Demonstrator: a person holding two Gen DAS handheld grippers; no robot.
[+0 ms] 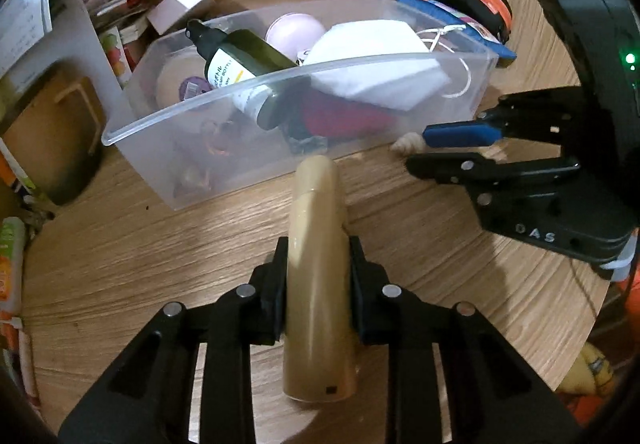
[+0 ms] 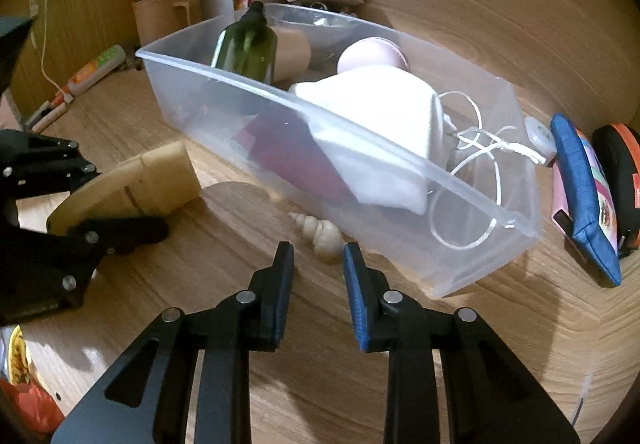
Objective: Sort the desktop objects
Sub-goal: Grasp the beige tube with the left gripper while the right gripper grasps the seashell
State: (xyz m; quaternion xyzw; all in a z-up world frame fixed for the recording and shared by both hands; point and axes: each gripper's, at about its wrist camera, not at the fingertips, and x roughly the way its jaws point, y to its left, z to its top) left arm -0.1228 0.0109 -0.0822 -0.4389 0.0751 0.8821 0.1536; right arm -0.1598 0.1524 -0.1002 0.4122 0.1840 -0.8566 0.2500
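Wooden desk (image 1: 160,244), with a clear plastic bin (image 1: 200,115) standing toward its back edge. Left gripper (image 1: 316,268): jaws closed on a beige cylindrical tube (image 1: 316,284), clamped near mid-length and held lengthwise, its capped end pointing at the bin's near wall; from the right wrist view the tube (image 2: 160,179) appears tilted above the desk just short of the bin. Right gripper (image 2: 318,264): jaws apart, nothing between them, blue pads on the inner faces, hovering just before a small cream spiral seashell (image 2: 320,236) that lies on the desk against the bin's near wall; in the left wrist view the shell (image 1: 406,143) sits at the tips of that gripper (image 1: 444,149). Bin contents: dark green spray bottle (image 1: 240,59) lying propped on the rim, pale pink round item (image 1: 294,31), white folded face mask (image 2: 384,111) with white ear cords (image 2: 476,147), dark red item (image 1: 344,115) beneath. Beside the bin's right end: blue pouch (image 2: 584,195) and a black case with orange trim (image 2: 624,179), both on the desk. At the back left corner: stacked papers and a small pink box (image 1: 180,3).
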